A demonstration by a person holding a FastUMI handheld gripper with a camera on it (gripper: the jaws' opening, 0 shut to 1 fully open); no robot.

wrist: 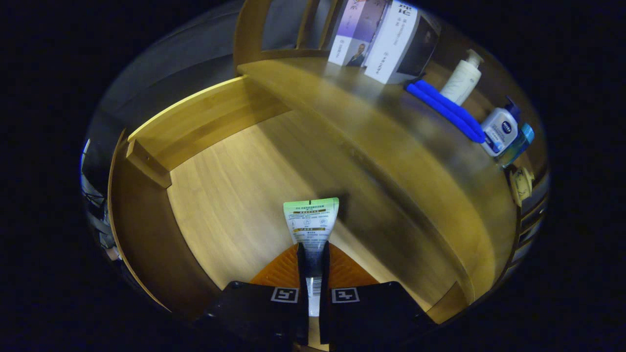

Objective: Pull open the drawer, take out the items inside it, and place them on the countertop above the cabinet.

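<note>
Now the tool [313, 266] is clenched on a tube [311, 222], whose long axis runs straight ahead between the fingers, flat crimped end forward, held above the open drawer [230, 181], with the surface [391, 146] lying ahead and to the right

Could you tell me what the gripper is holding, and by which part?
The gripper is shut on a squeeze tube, pinching its body below the flat crimped end, above the open drawer.

Gripper [313, 266] pointing forward and down, fingers [281, 271] drawn close together, both pressing on a tube [312, 222] between them
</note>
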